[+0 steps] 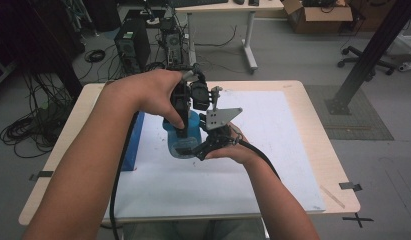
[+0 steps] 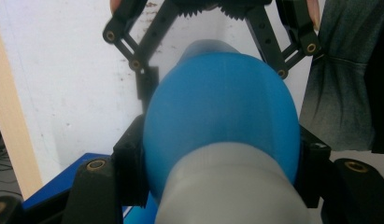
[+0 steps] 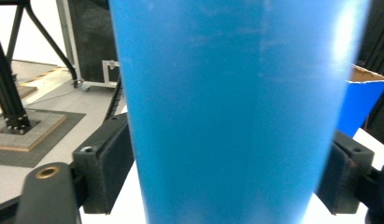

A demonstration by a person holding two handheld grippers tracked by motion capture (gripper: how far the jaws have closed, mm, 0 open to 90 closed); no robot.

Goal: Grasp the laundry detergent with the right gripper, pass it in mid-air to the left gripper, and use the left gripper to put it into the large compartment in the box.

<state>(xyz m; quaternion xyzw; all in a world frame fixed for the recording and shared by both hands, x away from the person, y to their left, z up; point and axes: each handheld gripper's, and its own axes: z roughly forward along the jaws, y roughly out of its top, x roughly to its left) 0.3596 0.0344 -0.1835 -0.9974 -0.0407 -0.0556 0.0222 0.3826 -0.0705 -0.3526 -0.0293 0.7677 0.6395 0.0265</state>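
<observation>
Bright blue bottle [image 2: 222, 116], plain all over, with a pale grey neck. Black jaws on the left gripper [image 1: 184, 131] and the right gripper [image 1: 205, 149]. White sheet [image 1: 273, 140] on the light wood table [image 1: 318, 150]; deep blue box [image 1: 135, 140] at its left edge.

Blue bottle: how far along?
Done: left gripper is shut on the blue plastic bottle at its rounded shoulder. In hand: right gripper straddles its body, pads apparently not pressing. Left, probably: withdrawing the right gripper and setting the bottle on the white mat.
</observation>
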